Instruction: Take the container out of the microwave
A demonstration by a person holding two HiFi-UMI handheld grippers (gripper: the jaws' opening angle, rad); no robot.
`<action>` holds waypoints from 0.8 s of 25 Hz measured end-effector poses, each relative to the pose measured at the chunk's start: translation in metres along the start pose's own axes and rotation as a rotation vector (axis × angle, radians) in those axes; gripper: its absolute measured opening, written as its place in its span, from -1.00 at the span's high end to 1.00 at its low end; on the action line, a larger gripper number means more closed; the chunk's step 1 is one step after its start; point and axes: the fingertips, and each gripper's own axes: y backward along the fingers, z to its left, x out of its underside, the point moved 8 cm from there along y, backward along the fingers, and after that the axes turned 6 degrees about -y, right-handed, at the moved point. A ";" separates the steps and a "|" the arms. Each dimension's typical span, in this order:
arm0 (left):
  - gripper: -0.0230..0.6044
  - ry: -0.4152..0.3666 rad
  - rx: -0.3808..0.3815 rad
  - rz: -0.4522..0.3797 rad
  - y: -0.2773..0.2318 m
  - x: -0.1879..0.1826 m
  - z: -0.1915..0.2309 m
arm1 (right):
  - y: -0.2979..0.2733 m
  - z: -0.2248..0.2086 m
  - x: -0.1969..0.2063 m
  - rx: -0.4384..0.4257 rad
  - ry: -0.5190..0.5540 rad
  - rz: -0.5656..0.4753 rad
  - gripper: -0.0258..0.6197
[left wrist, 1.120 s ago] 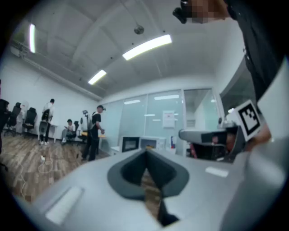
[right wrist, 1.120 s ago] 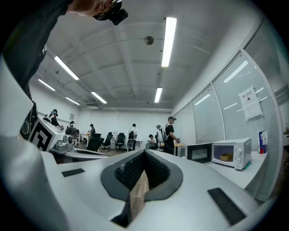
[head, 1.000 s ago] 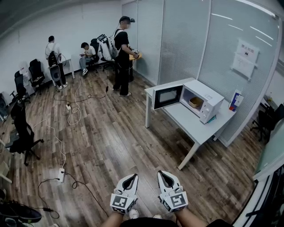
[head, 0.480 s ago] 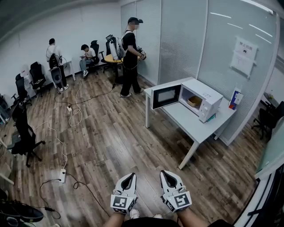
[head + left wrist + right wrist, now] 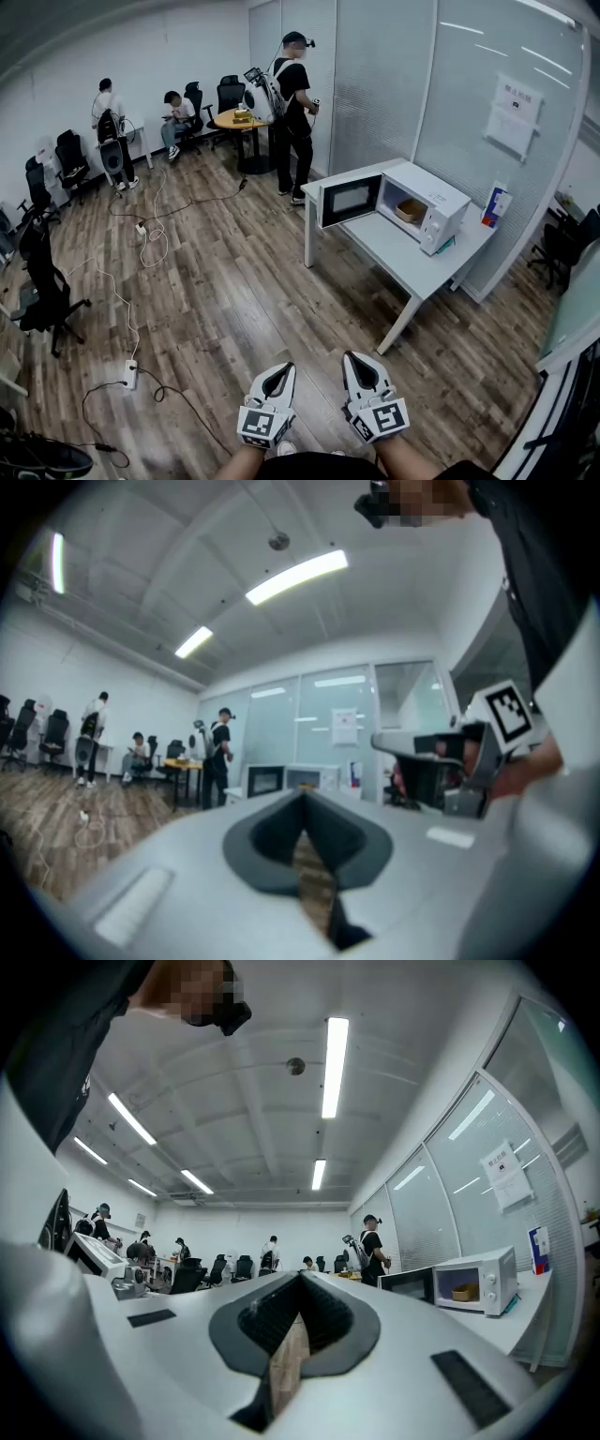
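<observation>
A white microwave (image 5: 433,211) stands on a white table (image 5: 389,255) by the glass partition, far ahead and to the right. Its door (image 5: 351,201) is swung open to the left. A tan container (image 5: 412,211) sits inside the cavity; the right gripper view also shows the microwave (image 5: 478,1282) and the container (image 5: 463,1292). Low in the head view, my left gripper (image 5: 284,368) and right gripper (image 5: 354,357) hang side by side over the wooden floor, far from the table. Both are shut with nothing between them, as the left gripper (image 5: 302,796) and right gripper (image 5: 300,1279) show in their own views.
A person in black (image 5: 294,103) stands beside the table's far end, near a round table (image 5: 238,120). Other people sit or stand by the back wall (image 5: 173,117). Cables (image 5: 150,234) and a power strip (image 5: 129,374) lie on the floor at left. A blue carton (image 5: 495,208) stands behind the microwave.
The person in black has walked right, closer to the table's far end. My grippers have stayed low in the view, both shut.
</observation>
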 end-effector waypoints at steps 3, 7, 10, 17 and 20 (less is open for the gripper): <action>0.91 0.001 0.028 -0.007 -0.006 -0.002 0.010 | -0.010 0.002 0.000 0.029 0.012 -0.005 0.92; 0.91 0.002 0.055 -0.014 -0.013 -0.001 0.023 | -0.017 0.001 0.002 0.090 0.019 -0.001 0.92; 0.91 -0.003 0.065 -0.005 -0.021 0.003 0.029 | -0.022 -0.007 0.004 0.116 0.010 0.006 0.92; 0.91 0.004 0.079 0.013 -0.066 0.006 0.039 | -0.057 -0.059 0.002 0.143 -0.067 0.012 0.92; 0.91 -0.007 0.070 0.018 -0.092 0.005 0.046 | -0.076 -0.081 -0.001 0.110 -0.058 0.012 0.92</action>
